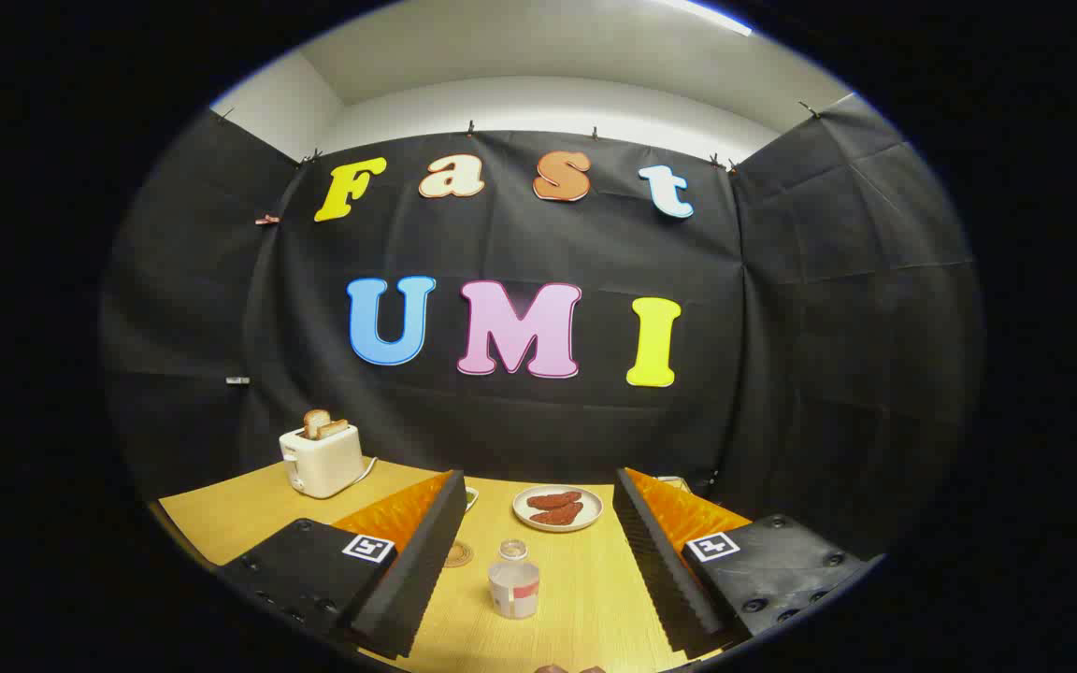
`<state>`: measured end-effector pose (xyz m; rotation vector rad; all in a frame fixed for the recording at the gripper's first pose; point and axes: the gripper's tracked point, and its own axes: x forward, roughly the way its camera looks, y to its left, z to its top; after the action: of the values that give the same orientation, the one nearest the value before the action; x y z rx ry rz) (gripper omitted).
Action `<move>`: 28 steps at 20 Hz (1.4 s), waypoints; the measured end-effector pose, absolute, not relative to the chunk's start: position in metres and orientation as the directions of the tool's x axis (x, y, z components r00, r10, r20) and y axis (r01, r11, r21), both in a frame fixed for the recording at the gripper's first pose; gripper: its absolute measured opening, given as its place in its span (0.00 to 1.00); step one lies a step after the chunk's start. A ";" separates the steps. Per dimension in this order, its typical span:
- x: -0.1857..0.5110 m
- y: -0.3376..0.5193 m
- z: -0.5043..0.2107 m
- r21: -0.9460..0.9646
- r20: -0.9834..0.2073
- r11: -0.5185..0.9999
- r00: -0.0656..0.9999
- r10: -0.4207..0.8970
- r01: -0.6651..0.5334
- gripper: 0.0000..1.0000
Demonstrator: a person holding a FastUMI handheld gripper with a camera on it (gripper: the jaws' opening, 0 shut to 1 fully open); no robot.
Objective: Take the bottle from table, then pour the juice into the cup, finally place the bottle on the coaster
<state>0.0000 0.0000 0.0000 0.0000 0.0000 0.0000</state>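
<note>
A small clear bottle [513, 579] with a red-and-white label stands upright on the wooden table [585, 598], between my two fingers and a little ahead of them. My gripper [538, 598] is open wide, its ribbed black pads [412, 584] well apart from the bottle on both sides. A round coaster [457, 554] lies just left of the bottle, partly behind the left finger. A cup's rim [471, 496] peeks out beyond the left finger's tip, mostly hidden.
A white plate [557, 508] with reddish-brown pieces of food sits beyond the bottle. A white toaster [321, 457] with bread in its slots stands at the far left of the table, against the booth's black wall.
</note>
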 end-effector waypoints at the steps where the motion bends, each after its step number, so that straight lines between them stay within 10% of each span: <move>1: 0.000 0.001 -0.002 -0.001 -0.001 1.000 1.000 0.007 -0.007 0.97; 28: 0.009 0.042 -0.003 -0.014 -0.075 0.997 0.994 -0.073 0.072 0.97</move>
<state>0.0091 0.0419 -0.0030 -0.0114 0.0759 -0.0726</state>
